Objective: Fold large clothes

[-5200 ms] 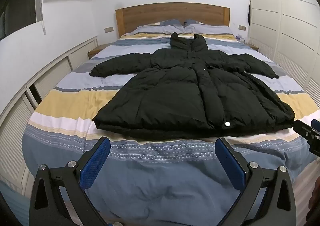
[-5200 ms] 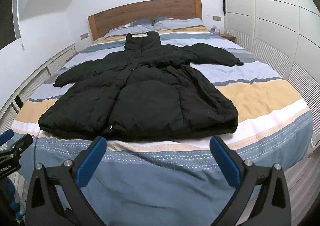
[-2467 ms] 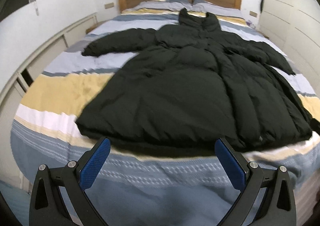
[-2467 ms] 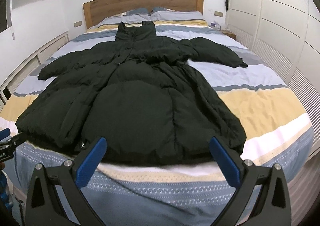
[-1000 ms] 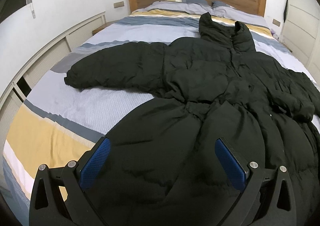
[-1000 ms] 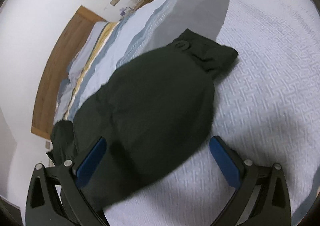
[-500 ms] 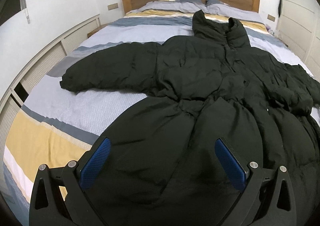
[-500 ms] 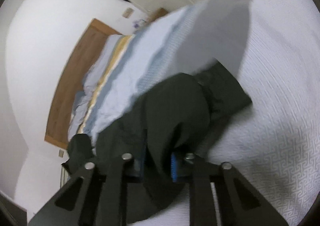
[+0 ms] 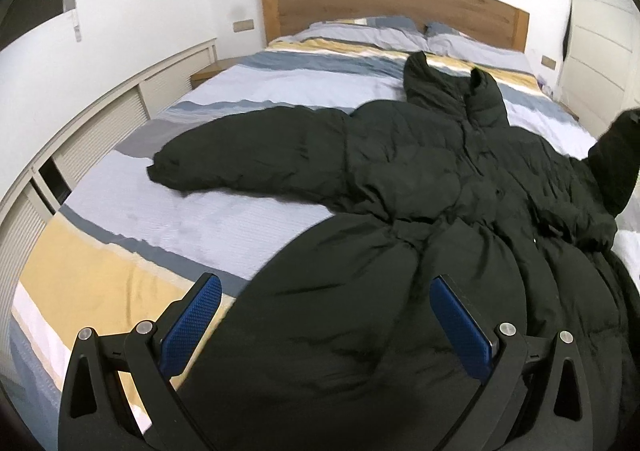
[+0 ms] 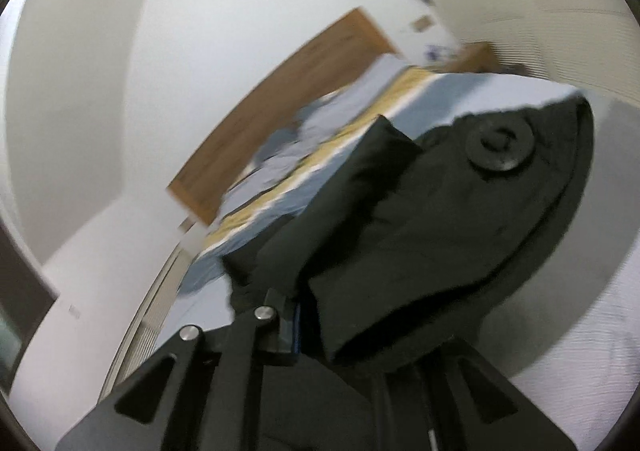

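Note:
A long black puffer coat [image 9: 420,187] lies spread face up on the striped bed [image 9: 120,211], hood towards the headboard. Its left sleeve [image 9: 248,155] lies stretched out flat. My left gripper [image 9: 324,321] is open and empty, hovering over the coat's lower left skirt. My right gripper [image 10: 332,331] is shut on the cuff of the right sleeve [image 10: 452,219], which has a round black button, and holds it lifted off the bed. In the left wrist view the raised right sleeve [image 9: 616,163] stands up at the far right.
A wooden headboard [image 9: 392,11] and pillows [image 9: 368,29] are at the far end. Low white cabinets [image 9: 100,139] run along the left wall. White wardrobe doors [image 9: 600,19] stand on the right. Bare striped bedding lies left of the coat.
My right gripper closed on the right sleeve cuff and has lifted it up off the bed. My left gripper stayed open and shifted slightly over the coat's skirt.

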